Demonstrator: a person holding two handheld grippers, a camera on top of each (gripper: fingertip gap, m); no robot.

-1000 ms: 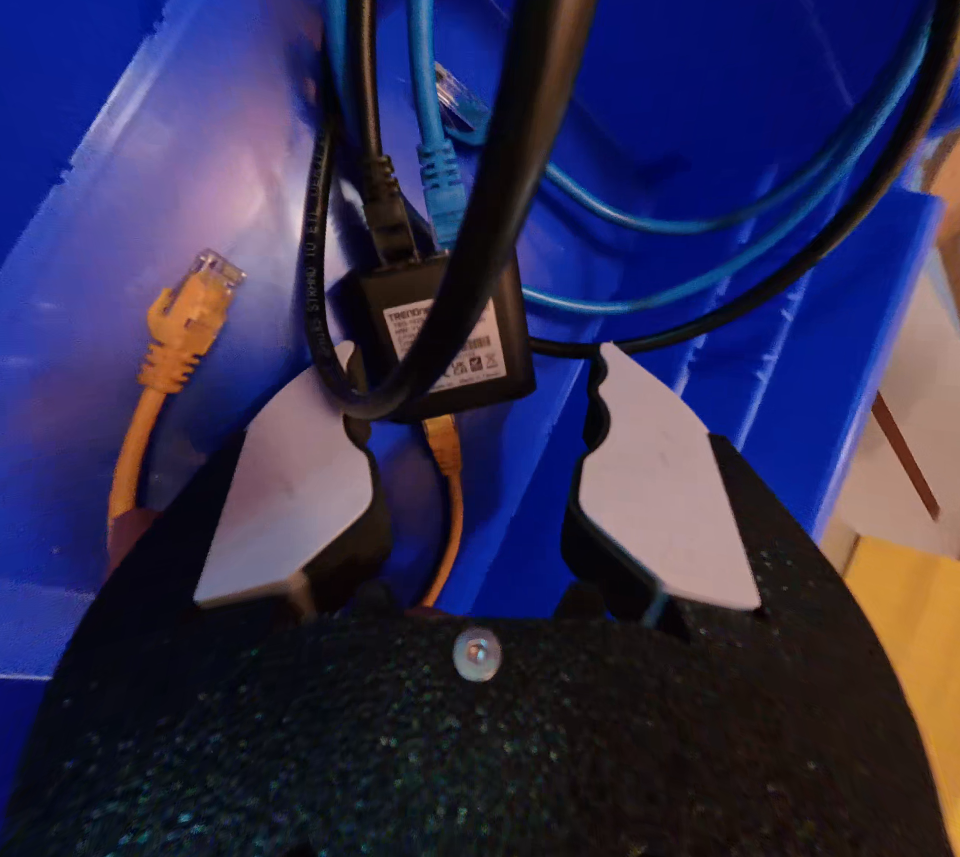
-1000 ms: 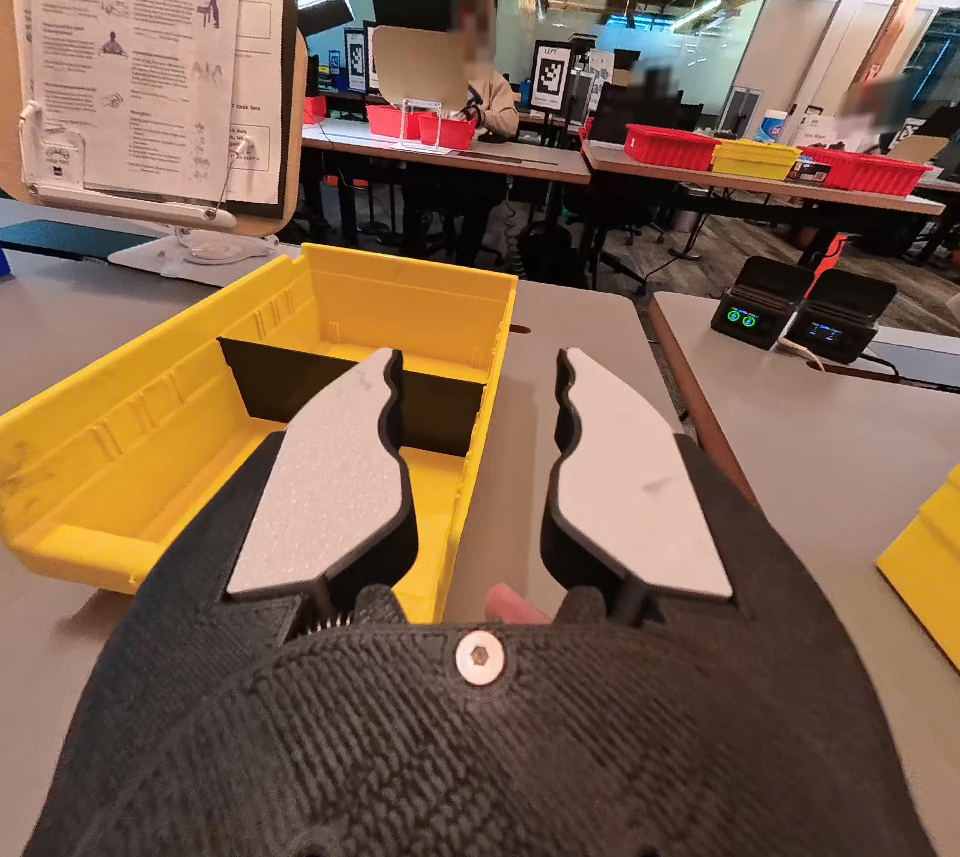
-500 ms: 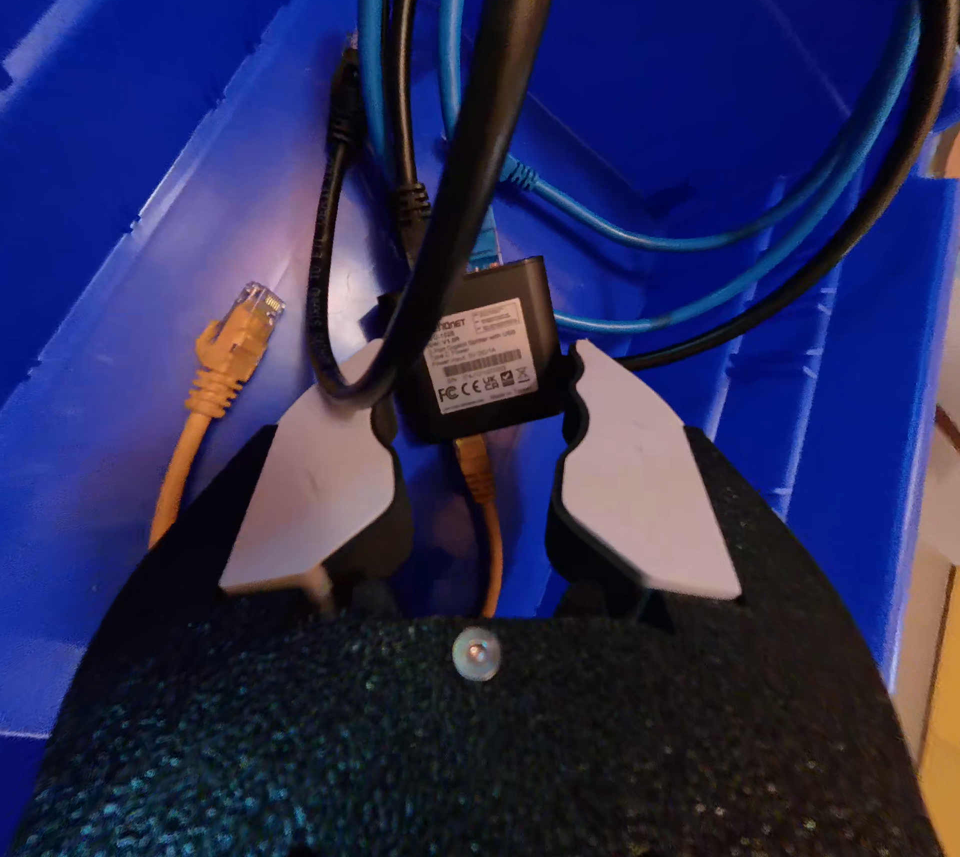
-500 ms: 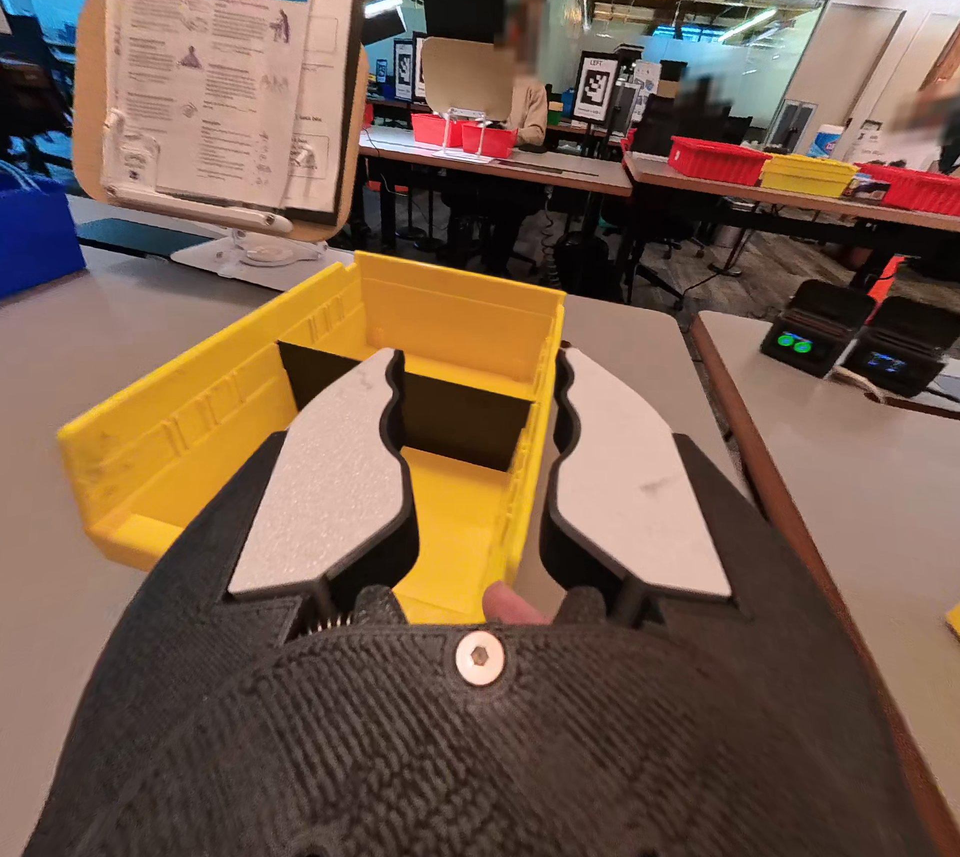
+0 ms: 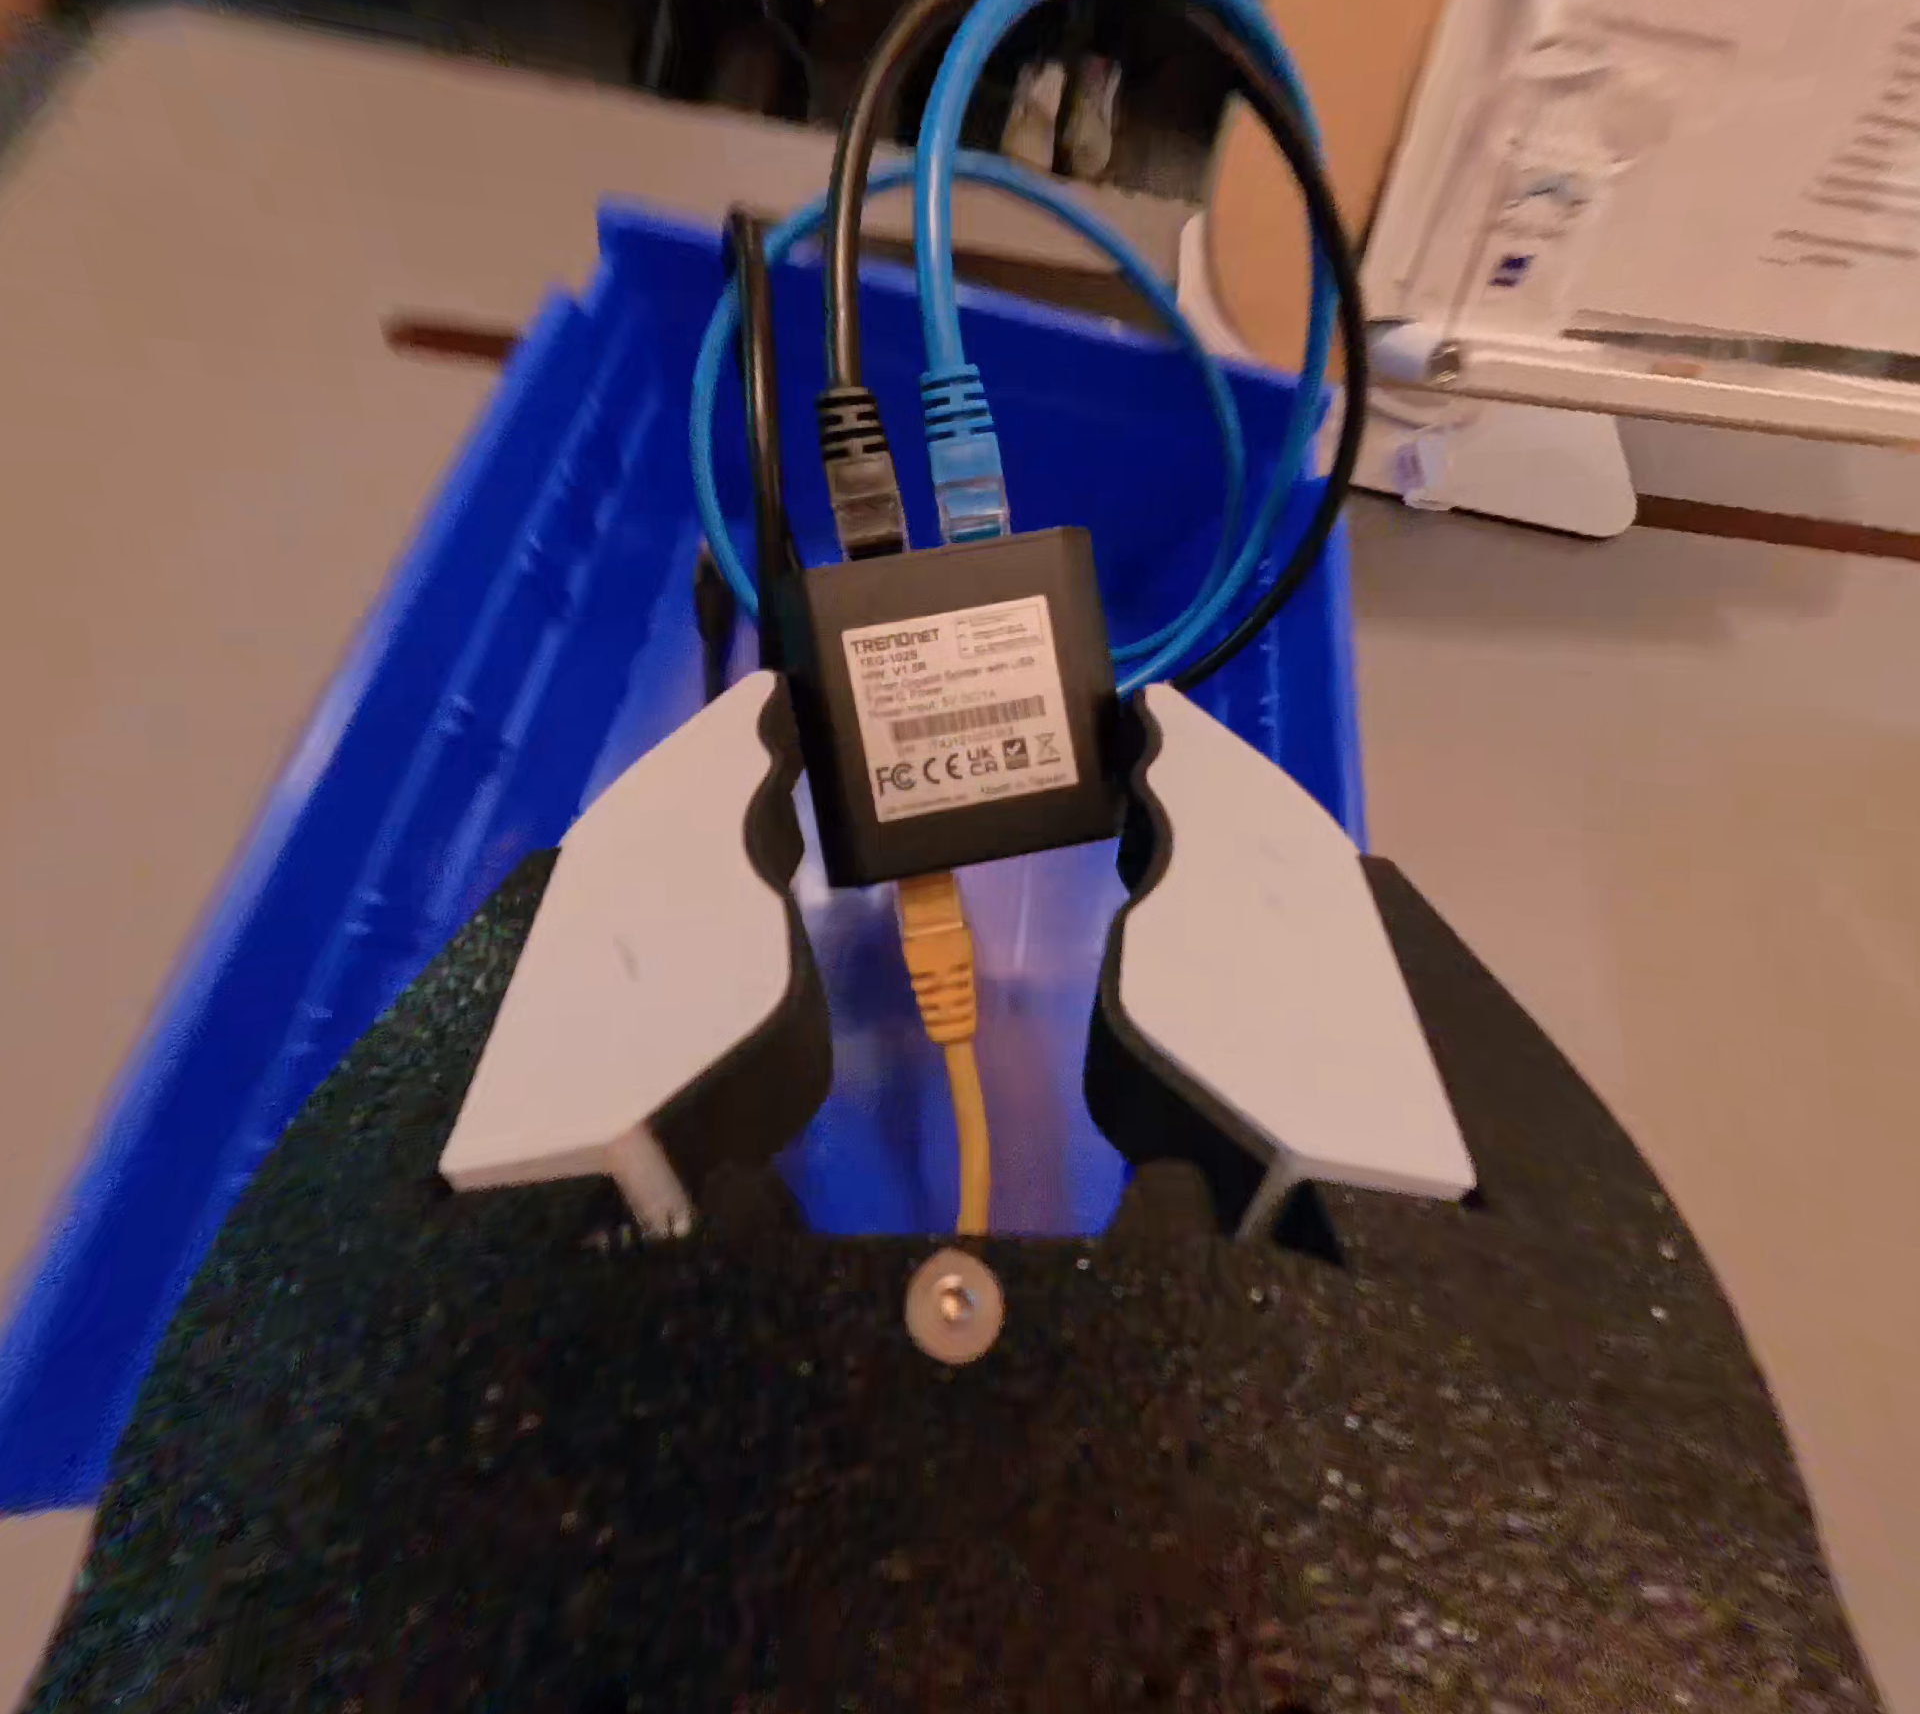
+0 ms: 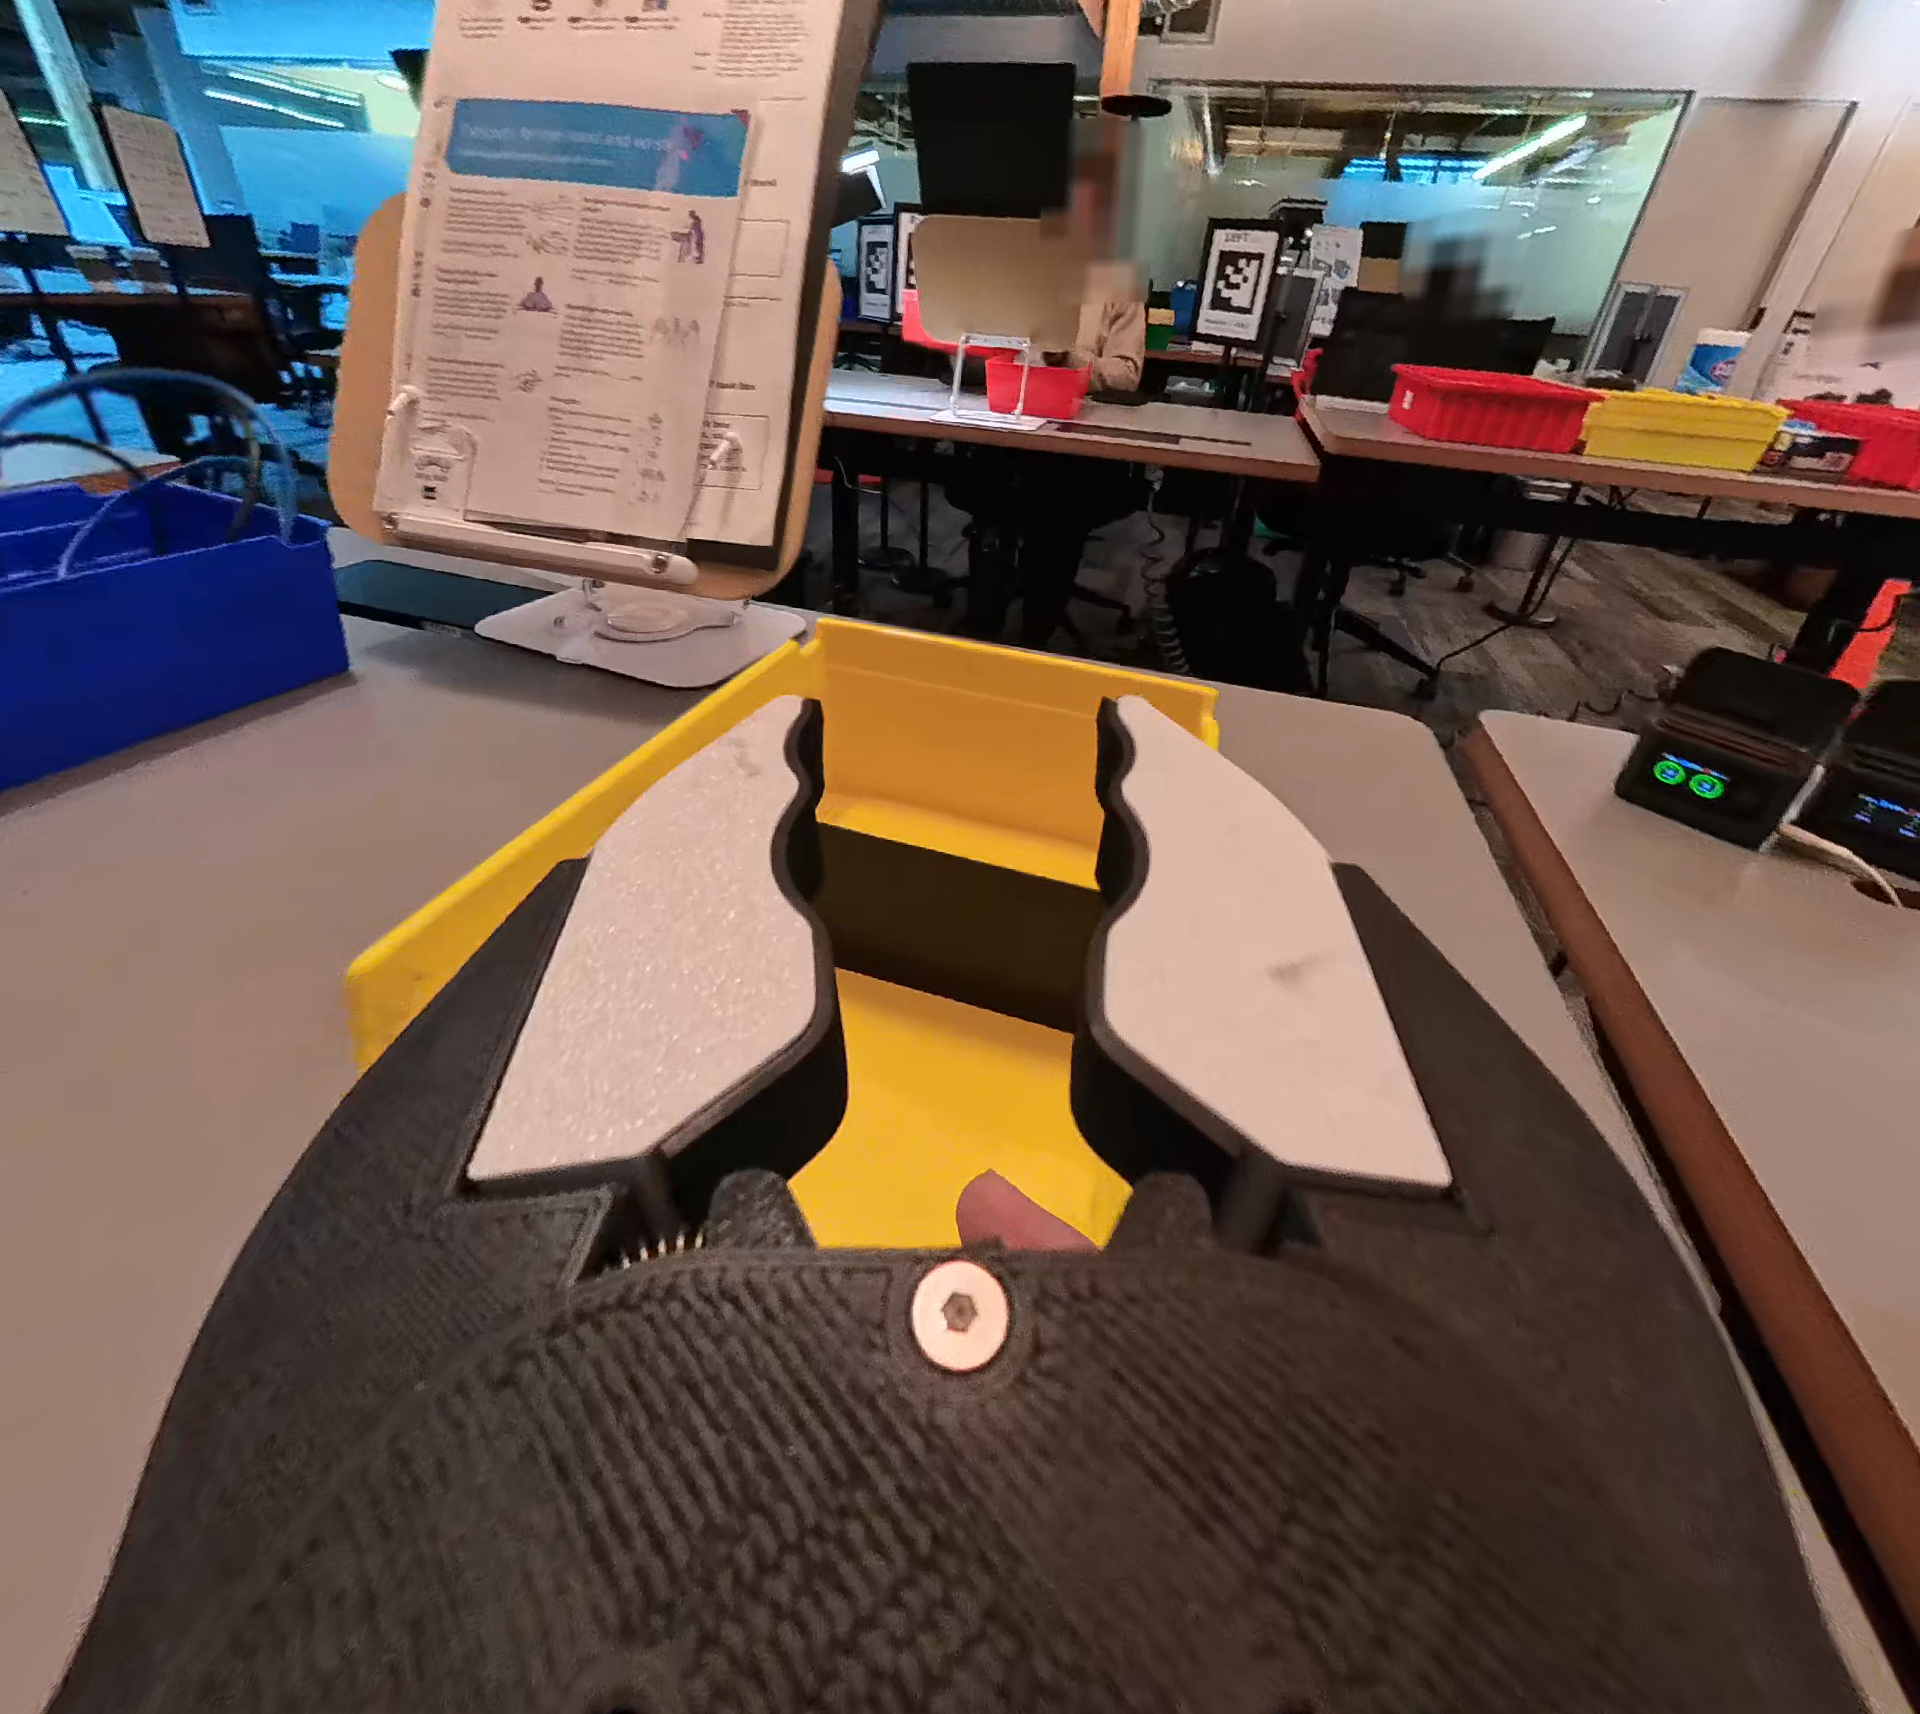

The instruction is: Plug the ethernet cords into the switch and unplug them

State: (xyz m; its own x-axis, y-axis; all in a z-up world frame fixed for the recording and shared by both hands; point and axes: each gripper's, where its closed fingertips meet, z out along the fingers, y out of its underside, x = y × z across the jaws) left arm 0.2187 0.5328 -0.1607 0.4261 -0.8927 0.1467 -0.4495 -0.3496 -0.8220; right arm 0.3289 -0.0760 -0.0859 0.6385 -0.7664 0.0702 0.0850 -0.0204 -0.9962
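The switch [image 5: 961, 703], a small matte-black box with rounded corners and a white label on its upturned face, sits pinched between the two pale, wavy-edged fingers [image 5: 665, 926] of the left gripper [image 5: 956, 708], held up above a blue bin [image 5: 436, 791]. A black cord [image 5: 854, 293] and a blue cord [image 5: 940, 293] are plugged side by side into its far edge, each with a ribbed boot, and both arch up in glossy loops before dropping back toward the bin. A yellow cord [image 5: 951, 1020] is plugged into the near edge and runs back between the fingers toward the grainy black gripper body. The bin is hard ribbed plastic on a smooth grey table [image 5: 208, 417].

The right gripper [image 6: 956, 729] hovers level over a yellow bin [image 6: 966, 760] with a black divider, its fingers spread and holding nothing; a fingertip shows at its base. Beyond stands a paper sheet on a stand [image 6: 592, 241].
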